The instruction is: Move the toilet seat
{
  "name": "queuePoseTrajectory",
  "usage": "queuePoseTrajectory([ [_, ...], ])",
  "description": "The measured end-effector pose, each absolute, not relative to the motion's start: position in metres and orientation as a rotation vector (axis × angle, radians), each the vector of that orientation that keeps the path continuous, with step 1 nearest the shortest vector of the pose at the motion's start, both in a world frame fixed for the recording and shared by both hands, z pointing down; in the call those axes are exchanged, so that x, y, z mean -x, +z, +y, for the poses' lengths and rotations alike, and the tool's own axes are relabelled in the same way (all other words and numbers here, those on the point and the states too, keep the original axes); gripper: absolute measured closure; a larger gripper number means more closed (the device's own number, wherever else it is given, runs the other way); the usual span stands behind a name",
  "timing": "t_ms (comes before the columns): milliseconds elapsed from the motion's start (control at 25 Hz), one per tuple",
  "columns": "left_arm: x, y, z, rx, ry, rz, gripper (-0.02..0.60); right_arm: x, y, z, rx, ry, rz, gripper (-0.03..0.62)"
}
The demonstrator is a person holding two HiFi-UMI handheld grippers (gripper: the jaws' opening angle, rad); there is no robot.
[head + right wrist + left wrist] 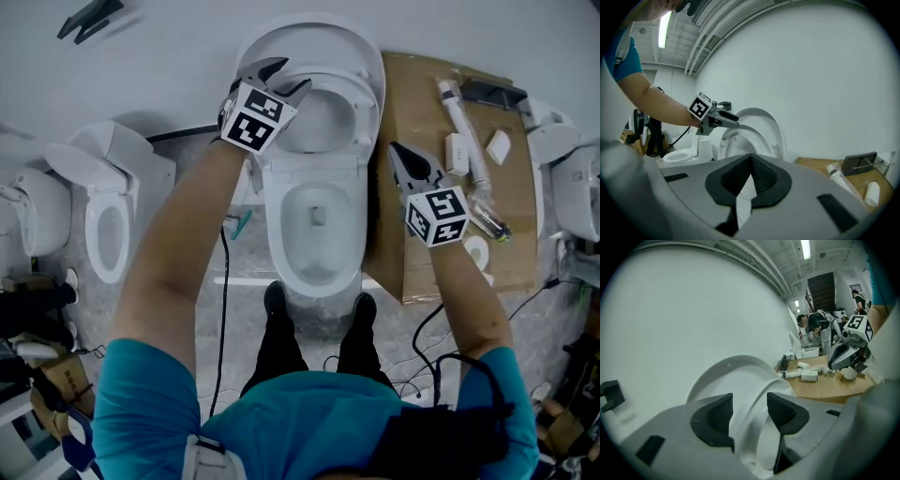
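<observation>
right between the two pads of the left claw [750, 412] stands the rim of the toilet seat [746, 444]. the claw is spread wide. its pads do not seem to squeeze the seat, they just sit on each side of it. the seat is tipped up steeply. just behind the seat, past the claw tips, is the lid [726, 376], with a small gap between the two at the top. below the claw is the open bowl [319, 284]. i think the seat is being left standing up. to do that well, the claw should slide straight back and not bump the rim, or the seat may tip and bang down on the bowl. off to the right of this claw, well apart from the seat, the right claw [398, 155] is pressed together with nothing in it, over a brown board [412, 94].
</observation>
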State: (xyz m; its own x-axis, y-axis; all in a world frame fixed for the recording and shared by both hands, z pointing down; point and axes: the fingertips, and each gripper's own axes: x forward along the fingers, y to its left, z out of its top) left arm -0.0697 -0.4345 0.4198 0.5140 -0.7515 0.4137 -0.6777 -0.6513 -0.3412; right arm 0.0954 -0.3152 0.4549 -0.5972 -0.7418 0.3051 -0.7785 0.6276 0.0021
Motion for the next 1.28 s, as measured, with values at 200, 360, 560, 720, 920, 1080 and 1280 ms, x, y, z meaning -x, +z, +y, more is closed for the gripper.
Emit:
queuePoseTrajectory([
  [200, 0.078, 0.396, -0.415, 2.635, -0.74, 1.318, 0.367, -0.096, 0.442, -0.308, -1.232, 0.167, -2.577, 0.594],
  [360, 0.087, 0.38, -0.393, 2.677, -0.662, 1.347, 0.371, -0.095, 0.429, -0.3, -1.221, 0.138, -2.579, 0.594],
  [560, 0.1, 0.359, -0.357, 2.732, -0.562, 1.366, 0.41, -0.09, 0.409, -0.283, -1.221, 0.117, -2.583, 0.594],
  [720, 0.11, 0.342, -0.322, 2.726, -0.543, 1.361, 0.54, -0.086, 0.387, -0.266, -1.218, 0.108, -2.598, 0.594],
  [920, 0.11, 0.313, -0.279, 2.805, -0.46, 1.348, 0.577, -0.089, 0.361, -0.241, -1.224, 0.129, -2.6, 0.594],
  [1080, 0.108, 0.289, -0.241, 2.862, -0.392, 1.345, 0.578, -0.088, 0.343, -0.22, -1.211, 0.149, -2.589, 0.594],
  [1280, 0.111, 0.262, -0.198, 2.913, -0.302, 1.408, 0.578, -0.085, 0.315, -0.194, -1.175, 0.158, -2.596, 0.594],
])
